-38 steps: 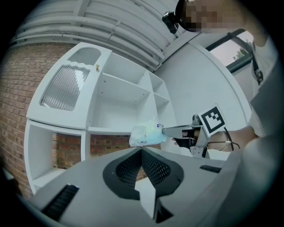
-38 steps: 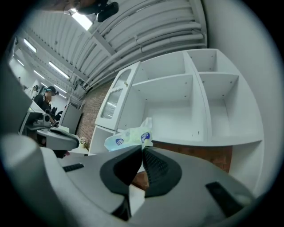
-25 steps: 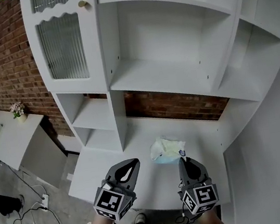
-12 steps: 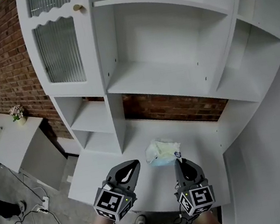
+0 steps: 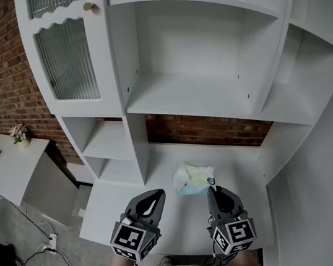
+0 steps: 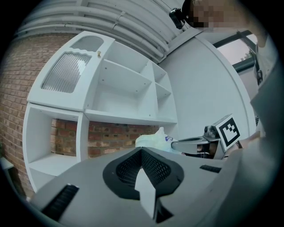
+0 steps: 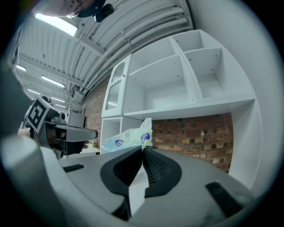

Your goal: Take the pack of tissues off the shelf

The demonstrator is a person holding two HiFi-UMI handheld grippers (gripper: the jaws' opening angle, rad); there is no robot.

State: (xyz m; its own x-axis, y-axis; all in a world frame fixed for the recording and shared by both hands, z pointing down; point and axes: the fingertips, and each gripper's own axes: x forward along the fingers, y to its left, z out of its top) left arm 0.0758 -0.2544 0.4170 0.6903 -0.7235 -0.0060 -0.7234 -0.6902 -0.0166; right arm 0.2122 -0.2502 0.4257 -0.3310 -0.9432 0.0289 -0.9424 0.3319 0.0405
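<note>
The pack of tissues (image 5: 192, 177), a pale green and white soft wrapper with blue marks, hangs over the white desk surface (image 5: 168, 223) of the shelf unit. My right gripper (image 5: 211, 185) is shut on the wrapper's near edge. In the right gripper view the pack (image 7: 126, 136) sticks up right at the closed jaw tips. My left gripper (image 5: 157, 194) is level beside it on the left, shut and empty. From the left gripper view, the pack (image 6: 153, 139) and the right gripper (image 6: 195, 144) show to the right.
The white shelf unit (image 5: 191, 94) has bare compartments above, and a ribbed glass door (image 5: 70, 57) at upper left. A brick wall (image 5: 209, 127) shows behind the desk. A low white table with a small flower pot (image 5: 18, 132) stands at left, with cables (image 5: 46, 242) on the floor.
The right gripper and the pack have shifted a little to the left in the head view, and the shelf unit has slid left with them. The grip is unchanged.
</note>
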